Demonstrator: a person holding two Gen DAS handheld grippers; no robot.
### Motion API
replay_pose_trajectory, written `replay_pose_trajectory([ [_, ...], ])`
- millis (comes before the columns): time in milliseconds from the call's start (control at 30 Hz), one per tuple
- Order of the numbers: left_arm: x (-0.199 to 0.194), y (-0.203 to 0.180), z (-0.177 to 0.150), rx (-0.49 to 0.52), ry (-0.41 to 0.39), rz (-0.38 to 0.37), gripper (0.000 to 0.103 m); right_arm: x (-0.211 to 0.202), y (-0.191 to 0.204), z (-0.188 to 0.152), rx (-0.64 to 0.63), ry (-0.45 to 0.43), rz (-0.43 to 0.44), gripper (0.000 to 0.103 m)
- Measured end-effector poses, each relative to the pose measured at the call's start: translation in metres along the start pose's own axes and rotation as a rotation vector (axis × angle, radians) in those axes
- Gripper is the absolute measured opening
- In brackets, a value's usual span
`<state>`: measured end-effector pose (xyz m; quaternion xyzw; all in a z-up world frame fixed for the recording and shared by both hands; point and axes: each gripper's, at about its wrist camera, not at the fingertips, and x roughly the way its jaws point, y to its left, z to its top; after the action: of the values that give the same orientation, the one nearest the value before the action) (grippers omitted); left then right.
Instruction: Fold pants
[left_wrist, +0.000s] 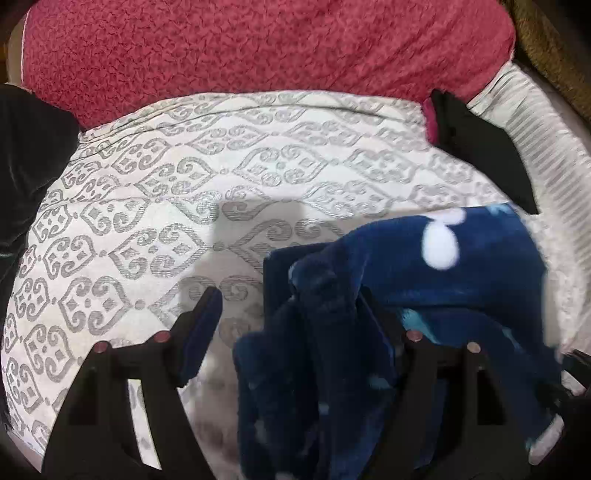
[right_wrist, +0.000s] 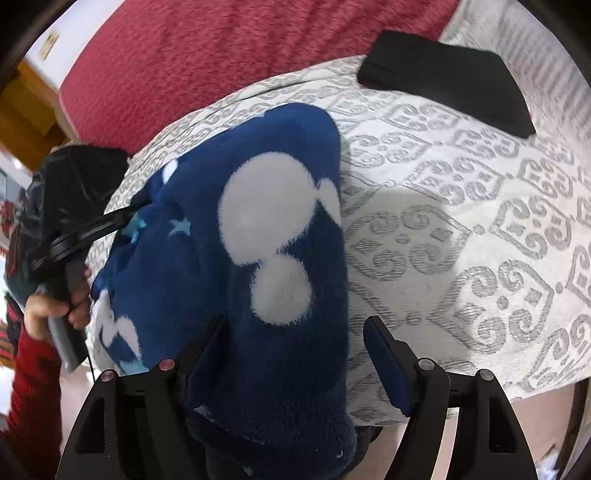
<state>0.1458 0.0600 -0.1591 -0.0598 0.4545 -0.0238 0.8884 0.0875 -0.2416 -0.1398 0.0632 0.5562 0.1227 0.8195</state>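
Note:
The navy fleece pants (left_wrist: 461, 295) with white blobs and pale stars lie bunched on the patterned bed cover (left_wrist: 184, 184). In the left wrist view a fold of them hangs between the jaws of my left gripper (left_wrist: 290, 301) and covers its right finger; the left pad (left_wrist: 207, 317) stands apart from the cloth, so the gripper is open. In the right wrist view the pants (right_wrist: 258, 229) fill the left half of my right gripper (right_wrist: 295, 343). Its right pad (right_wrist: 384, 354) is off the fabric, so it is open too. My left gripper (right_wrist: 85, 229) also shows there, its tip at the pants' far edge.
A red textured blanket (left_wrist: 258, 44) lies across the far side of the bed. A folded black garment (right_wrist: 443, 77) rests at the far right and another dark garment (left_wrist: 29, 166) at the left. A hand (right_wrist: 55, 306) in a red sleeve holds the left gripper's handle.

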Motion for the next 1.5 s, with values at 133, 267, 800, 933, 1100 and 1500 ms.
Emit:
replay_pose_trajectory([
  [133,-0.032,-0.001,-0.011,0.050,-0.049,-0.053,0.074,-0.012,0.005,0.004,-0.022,-0.032,-0.027,0.077],
  [267,-0.042,-0.001,-0.027,0.075,-0.014,-0.125,0.074,-0.021,0.003,0.008,-0.016,-0.063,-0.043,0.077],
  [800,-0.028,-0.002,-0.047,0.056,0.076,-0.164,0.079,-0.008,-0.005,0.019,0.085,0.001,0.026,0.077],
  [933,-0.022,0.002,-0.047,0.053,0.085,-0.178,0.080,0.000,-0.004,0.022,0.092,0.018,0.036,0.077],
  [1100,-0.015,0.007,-0.047,0.044,0.093,-0.210,0.083,0.005,-0.005,0.027,0.113,0.034,0.075,0.077],
  [1500,0.019,0.034,-0.056,-0.134,0.189,-0.415,0.098,0.035,-0.023,0.031,0.222,0.120,0.201,0.091],
])
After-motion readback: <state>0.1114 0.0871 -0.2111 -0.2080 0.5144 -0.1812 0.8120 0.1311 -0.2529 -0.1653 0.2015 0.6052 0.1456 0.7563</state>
